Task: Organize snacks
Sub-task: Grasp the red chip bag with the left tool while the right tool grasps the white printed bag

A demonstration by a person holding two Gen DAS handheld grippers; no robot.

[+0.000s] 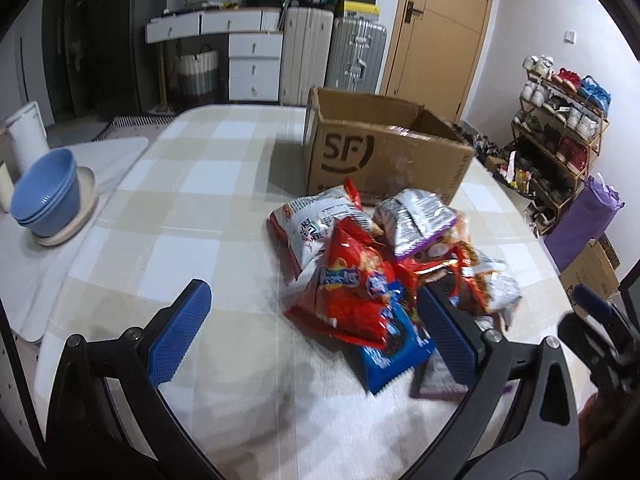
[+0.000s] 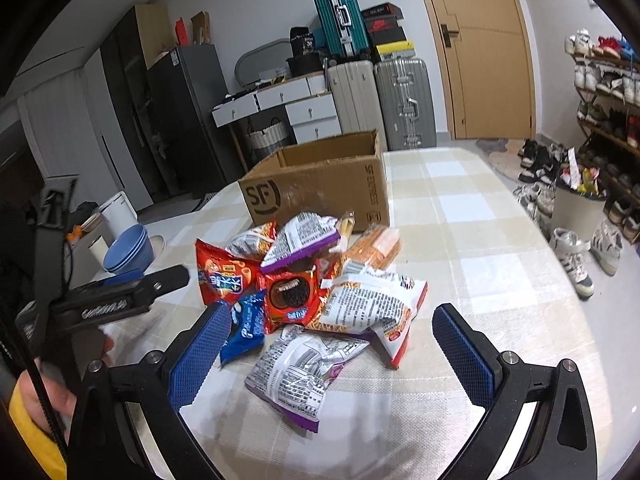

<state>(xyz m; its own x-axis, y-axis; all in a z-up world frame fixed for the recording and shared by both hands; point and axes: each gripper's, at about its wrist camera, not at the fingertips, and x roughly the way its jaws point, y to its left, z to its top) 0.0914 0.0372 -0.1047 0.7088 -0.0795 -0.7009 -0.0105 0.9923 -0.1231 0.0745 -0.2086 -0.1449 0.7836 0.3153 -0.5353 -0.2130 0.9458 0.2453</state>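
Checked tablecloth (image 2: pixel 460 240) covers the table; open cardboard box (image 2: pixel 320 184) sits at far side, w/ snack packets (image 2: pixel 316 296) heaped just in front of it. Left gripper (image 1: pixel 316 328) and right gripper (image 2: pixel 332 344) both hang over the heap, jaws wide, holding nothing. Blue bowls (image 1: pixel 46 200) stand well apart, at left.

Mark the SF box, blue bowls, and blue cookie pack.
SF box (image 2: pixel 320 196), right wrist view, front wall.
Blue bowls (image 1: pixel 46 196), left wrist view, outer side.
Blue cookie pack (image 2: pixel 244 330), right wrist view, wrapper face.
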